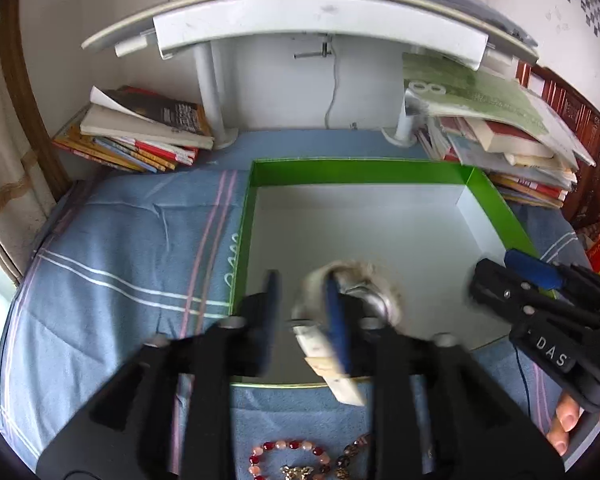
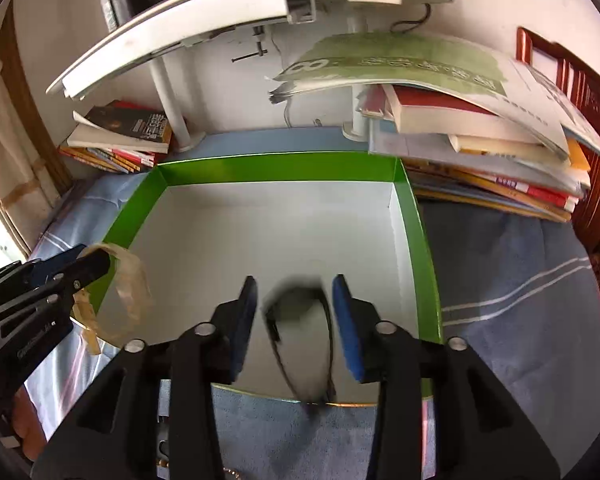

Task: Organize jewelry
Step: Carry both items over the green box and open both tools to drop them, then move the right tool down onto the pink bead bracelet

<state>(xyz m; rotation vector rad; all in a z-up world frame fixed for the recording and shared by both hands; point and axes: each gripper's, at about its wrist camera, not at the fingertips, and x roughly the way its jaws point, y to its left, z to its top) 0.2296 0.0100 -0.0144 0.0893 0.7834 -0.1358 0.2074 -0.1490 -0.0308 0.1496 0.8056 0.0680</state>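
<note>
Over the green box we see both jaws parted: a pale bangle (blurred) by the left gripper, a dark cord loop loose between the right gripper's pads.

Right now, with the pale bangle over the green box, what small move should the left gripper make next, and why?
Probably draw the left gripper back toward the beaded bracelet on the blue cloth. Its jaws stand apart, the pale bangle hangs loose and blurred at one finger above the green box floor, and beaded pieces lie unsorted in front of the box.
</note>
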